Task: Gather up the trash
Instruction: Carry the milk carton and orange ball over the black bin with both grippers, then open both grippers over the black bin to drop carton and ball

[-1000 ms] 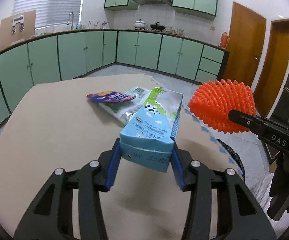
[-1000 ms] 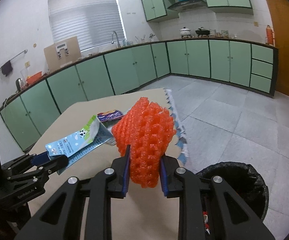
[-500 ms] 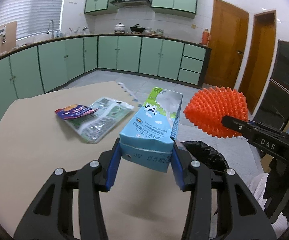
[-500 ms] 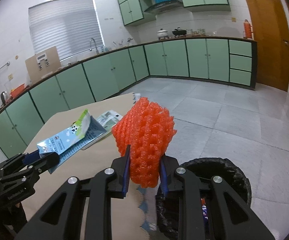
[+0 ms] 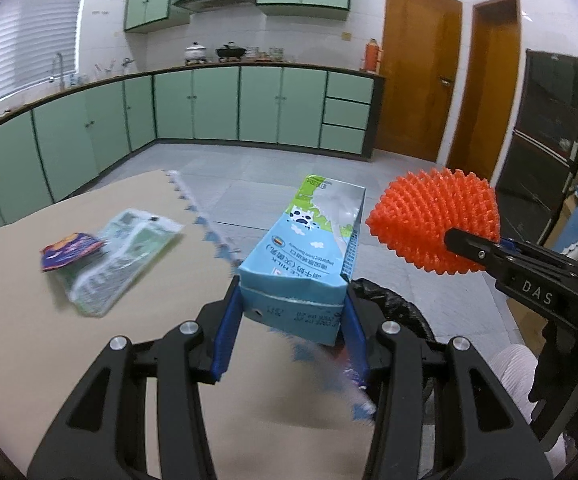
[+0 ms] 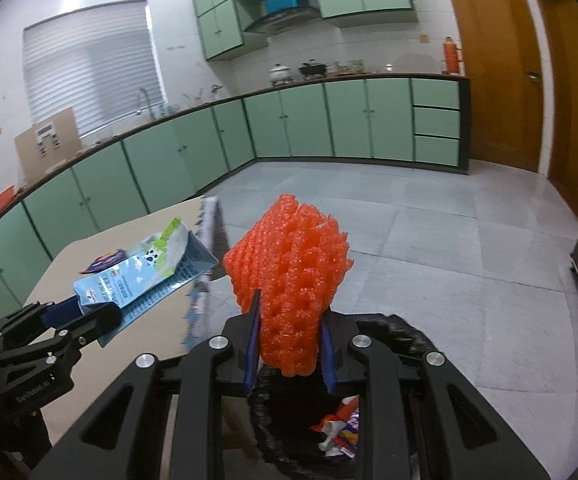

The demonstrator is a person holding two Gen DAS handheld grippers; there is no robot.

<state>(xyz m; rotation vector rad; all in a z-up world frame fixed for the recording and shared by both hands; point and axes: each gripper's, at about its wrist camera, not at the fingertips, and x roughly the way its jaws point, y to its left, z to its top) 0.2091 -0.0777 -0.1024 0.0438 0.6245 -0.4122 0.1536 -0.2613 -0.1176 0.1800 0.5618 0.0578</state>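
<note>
Over the edge of the tan-covered table (image 5: 49, 360), you have both hands loaded and the bin close beneath them. Your left gripper (image 5: 289, 336) is clamped on the base of a blue milk carton (image 5: 305, 264), its blue pads pressing both sides, with the carton lifted clear of the table and pointing out toward the floor. Your right gripper (image 6: 291, 350) squeezes an orange foam fruit net (image 6: 293, 280), which bulges above the jaws and hangs directly above the black-lined trash bin (image 6: 413, 336). From the left wrist view, the bin's crumpled black liner (image 5: 385, 304) shows just past the carton's lower right corner, so the carton looks close to the rim but not as squarely over the opening as the net. Some trash already lies inside the bin: a few crumpled red and white wrappers (image 6: 339, 428) sit at the bottom. On the table two pieces are left, a clear green-printed plastic bag (image 5: 125, 256) and a small purple snack wrapper (image 5: 69, 254) lying on its far left end, touching it. By my reading you are past the midpoint: two items are ready to drop, and one more trip to the table should clear what remains.
</note>
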